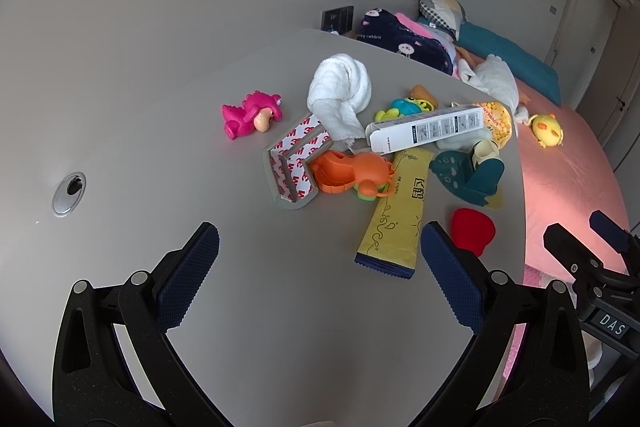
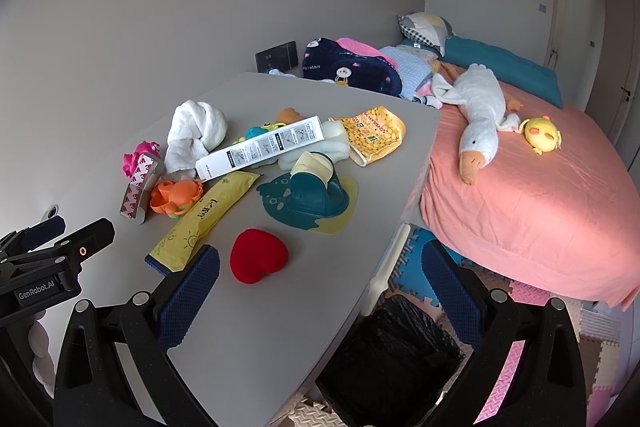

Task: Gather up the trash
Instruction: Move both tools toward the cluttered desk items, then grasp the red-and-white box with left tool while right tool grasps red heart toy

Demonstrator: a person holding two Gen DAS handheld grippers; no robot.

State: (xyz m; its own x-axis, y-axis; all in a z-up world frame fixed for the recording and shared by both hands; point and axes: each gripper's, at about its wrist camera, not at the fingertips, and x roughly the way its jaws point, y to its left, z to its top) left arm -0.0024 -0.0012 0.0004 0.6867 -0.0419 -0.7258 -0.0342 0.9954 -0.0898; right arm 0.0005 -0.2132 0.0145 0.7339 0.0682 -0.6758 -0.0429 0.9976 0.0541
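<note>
Grippers (image 1: 320, 247) (image 2: 320, 263) agape, ribbed blue pads; glossy yellow wrapper (image 2: 204, 219) flat; black-lined bin (image 2: 392, 355)

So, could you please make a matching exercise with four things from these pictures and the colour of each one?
Things:
1. heart-shaped cushion
2. long snack wrapper
3. bag in the trash bin
4. rolled towel

Colours:
A. white
B. black
C. red
D. yellow

Pairs: 1-C, 2-D, 3-B, 4-A
</note>
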